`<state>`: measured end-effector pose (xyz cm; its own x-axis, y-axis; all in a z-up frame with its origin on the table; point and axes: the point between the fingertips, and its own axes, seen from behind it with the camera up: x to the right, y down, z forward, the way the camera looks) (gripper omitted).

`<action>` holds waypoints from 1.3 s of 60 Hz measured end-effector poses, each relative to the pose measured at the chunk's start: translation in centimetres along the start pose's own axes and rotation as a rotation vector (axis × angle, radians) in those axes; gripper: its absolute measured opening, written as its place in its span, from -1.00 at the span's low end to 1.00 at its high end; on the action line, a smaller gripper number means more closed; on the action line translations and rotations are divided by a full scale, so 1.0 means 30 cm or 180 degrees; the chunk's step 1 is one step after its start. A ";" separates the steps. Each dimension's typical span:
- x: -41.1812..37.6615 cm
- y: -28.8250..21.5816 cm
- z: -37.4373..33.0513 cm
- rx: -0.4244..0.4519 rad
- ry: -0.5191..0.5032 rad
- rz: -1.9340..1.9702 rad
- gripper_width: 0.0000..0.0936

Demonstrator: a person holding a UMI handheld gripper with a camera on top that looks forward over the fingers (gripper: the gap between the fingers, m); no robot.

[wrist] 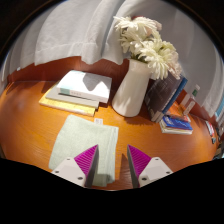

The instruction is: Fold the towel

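Observation:
A pale green towel lies flat on the round wooden table, just ahead of my fingers and a little to their left. Its near edge reaches down between my two fingers, close to the left magenta pad. My gripper is open, with a clear gap between the pads, and hovers over the towel's near right corner. The right pad is over bare wood.
A white vase with white flowers stands beyond the towel at the table's middle. A stack of books lies to the vase's left. More books lie and stand to its right. A white curtain hangs behind.

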<state>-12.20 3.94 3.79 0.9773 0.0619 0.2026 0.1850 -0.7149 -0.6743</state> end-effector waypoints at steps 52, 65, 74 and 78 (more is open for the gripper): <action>0.285 0.096 -1.033 0.1074 0.0112 0.0887 0.59; 0.258 0.254 -1.109 0.0924 0.0156 0.0840 0.58; 0.244 0.258 -1.153 0.0992 0.0169 0.0841 0.59; 0.242 0.257 -1.167 0.0994 0.0167 0.0845 0.59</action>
